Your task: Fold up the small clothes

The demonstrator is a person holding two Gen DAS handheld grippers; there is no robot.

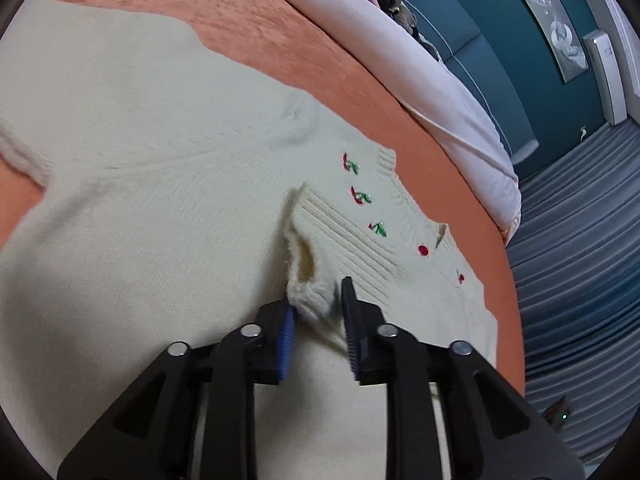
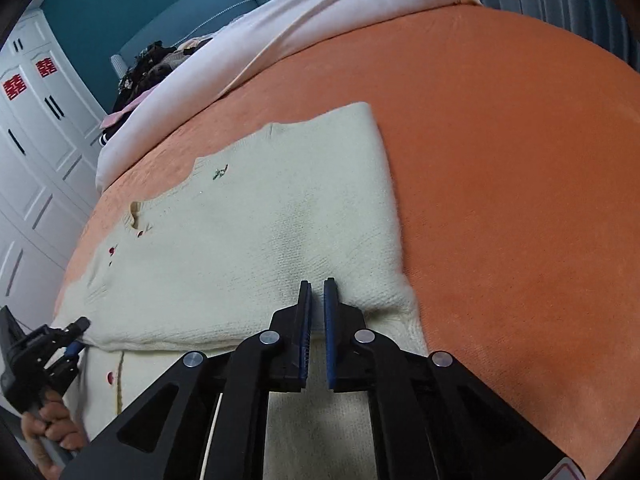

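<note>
A cream knit sweater (image 1: 160, 200) (image 2: 260, 240) with red and green embroidery lies folded over on the orange bedspread (image 1: 280, 40). In the left wrist view my left gripper (image 1: 318, 300) stands open, and a ribbed sleeve cuff (image 1: 312, 296) sits loosely between its fingers. The right wrist view shows the same left gripper (image 2: 80, 336) at the sweater's left edge, held by a hand (image 2: 52, 428). My right gripper (image 2: 317, 284) is shut to a narrow slit over the sweater's near folded edge. I cannot tell whether cloth is pinched there.
A pale rolled duvet (image 2: 280, 28) and a heap of dark clothes (image 2: 148, 68) lie at the head of the bed. White wardrobe doors (image 2: 32, 160) stand on the left. Bare orange bedspread (image 2: 500, 160) stretches to the right of the sweater.
</note>
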